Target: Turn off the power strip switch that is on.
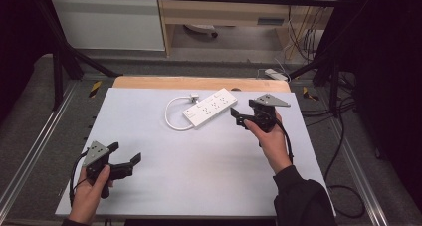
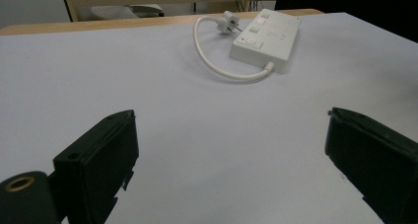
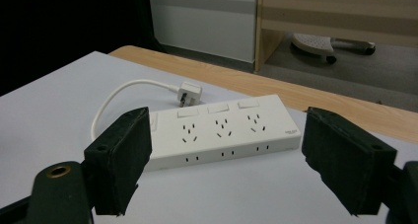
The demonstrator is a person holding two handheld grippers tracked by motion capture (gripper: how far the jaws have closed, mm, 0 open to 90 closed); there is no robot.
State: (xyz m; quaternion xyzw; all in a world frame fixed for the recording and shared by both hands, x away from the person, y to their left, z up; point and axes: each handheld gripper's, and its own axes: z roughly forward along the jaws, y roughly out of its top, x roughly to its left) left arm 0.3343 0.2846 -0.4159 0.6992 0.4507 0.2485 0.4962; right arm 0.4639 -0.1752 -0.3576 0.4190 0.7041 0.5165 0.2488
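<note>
A white power strip (image 1: pixel 210 106) lies slantwise at the back middle of the white table top (image 1: pixel 199 156), with its short white cord (image 1: pixel 171 117) looping to a plug (image 1: pixel 194 97) beside it. My right gripper (image 1: pixel 240 115) is held open just right of the strip's near end, jaws wide apart with nothing between them. In the right gripper view the power strip (image 3: pixel 224 130) lies straight ahead between the jaws, plug (image 3: pixel 189 93) behind it. My left gripper (image 1: pixel 125 153) rests open at the front left. Far ahead of it is the power strip (image 2: pixel 266 39).
A wooden edge (image 1: pixel 199 82) runs along the table's back. Black frame bars (image 1: pixel 64 56) stand at both back corners. A second white power strip (image 1: pixel 276 74) and cables (image 1: pixel 343 131) lie on the floor at the right. Shelving (image 1: pixel 224 12) stands behind.
</note>
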